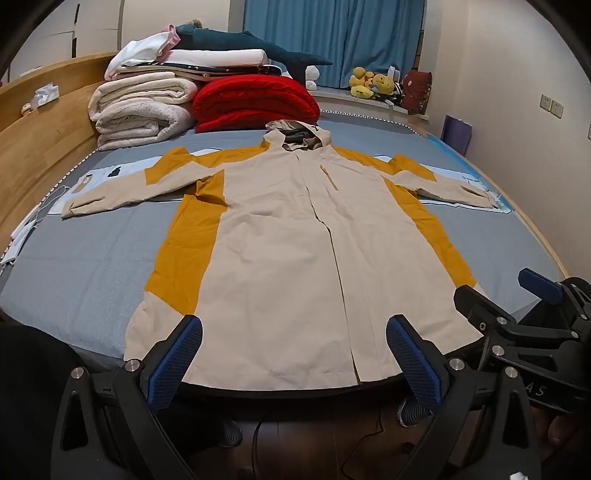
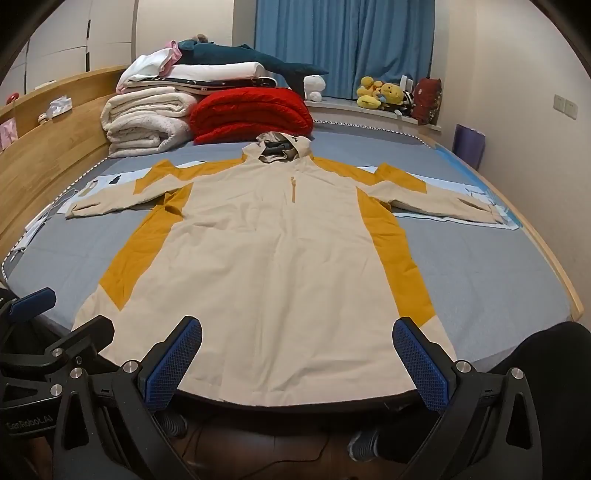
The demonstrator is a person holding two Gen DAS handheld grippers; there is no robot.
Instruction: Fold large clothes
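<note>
Hovering just short of the jacket's (image 1: 280, 258) hem: left hand-held gripper (image 1: 293, 363) and right hand-held gripper (image 2: 297, 363), side by side, both with blue pads spread apart, gripping nothing. Jacket, cream with mustard panels, lies flat and front-up on the grey bed (image 1: 81, 280), hem at the near edge, sleeves spread out to both sides. Beyond its hood: red quilt (image 1: 255, 101) and stacked white blankets (image 1: 144, 110). Farther behind the jacket, blue curtain (image 1: 332, 33).

Home bedroom: bed (image 1: 92, 266), stacked blankets (image 1: 144, 110), curtains (image 1: 332, 33).
</note>
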